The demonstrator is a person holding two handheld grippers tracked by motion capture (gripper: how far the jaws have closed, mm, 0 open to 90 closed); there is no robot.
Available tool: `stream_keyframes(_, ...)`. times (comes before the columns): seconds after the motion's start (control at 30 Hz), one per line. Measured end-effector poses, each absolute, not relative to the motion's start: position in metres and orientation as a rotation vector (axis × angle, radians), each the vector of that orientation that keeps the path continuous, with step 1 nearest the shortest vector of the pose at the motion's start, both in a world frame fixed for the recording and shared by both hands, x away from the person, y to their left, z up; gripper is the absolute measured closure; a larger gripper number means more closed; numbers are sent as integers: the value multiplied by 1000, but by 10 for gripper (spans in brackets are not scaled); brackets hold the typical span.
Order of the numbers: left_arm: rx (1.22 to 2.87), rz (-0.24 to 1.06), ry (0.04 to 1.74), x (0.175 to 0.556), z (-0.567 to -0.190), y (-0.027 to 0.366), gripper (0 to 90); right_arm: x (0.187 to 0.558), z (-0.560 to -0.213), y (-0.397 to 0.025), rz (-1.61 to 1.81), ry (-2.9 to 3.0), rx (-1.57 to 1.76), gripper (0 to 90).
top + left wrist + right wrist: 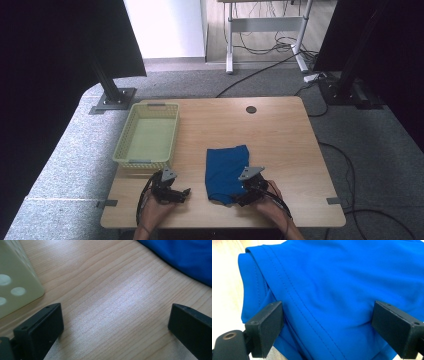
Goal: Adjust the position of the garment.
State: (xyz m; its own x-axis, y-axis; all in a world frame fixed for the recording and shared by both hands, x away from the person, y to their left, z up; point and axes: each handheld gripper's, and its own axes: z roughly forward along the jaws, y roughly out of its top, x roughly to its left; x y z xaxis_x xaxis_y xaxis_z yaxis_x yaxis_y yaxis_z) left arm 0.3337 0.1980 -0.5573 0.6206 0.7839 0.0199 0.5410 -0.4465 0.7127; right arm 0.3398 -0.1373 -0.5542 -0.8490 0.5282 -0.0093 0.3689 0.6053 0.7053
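Observation:
A folded blue cloth (226, 169) lies on the wooden table (280, 135), near the front edge and slightly right of centre. My right gripper (243, 196) stands open at the cloth's near right corner, its jaws spread wide over the stitched blue fabric (332, 290) with nothing pinched between them. My left gripper (186, 193) is open too, low over bare wood (112, 302) between the basket and the cloth. The cloth's edge (185, 257) appears at the upper right of the left gripper view.
A pale green plastic basket (126, 156), empty, stands at the table's left side; its perforated wall (15, 287) is close to my left gripper. A dark round cable port (251, 109) sits at the far edge. Black stands and floor cables lie beyond the table.

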Motion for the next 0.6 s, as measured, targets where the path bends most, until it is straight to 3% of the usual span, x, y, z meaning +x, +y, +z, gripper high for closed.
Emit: stream_keyframes(0.6,2161,459,1035,334,-557,198,0,361,-558,-143,1092,2551,807,112)
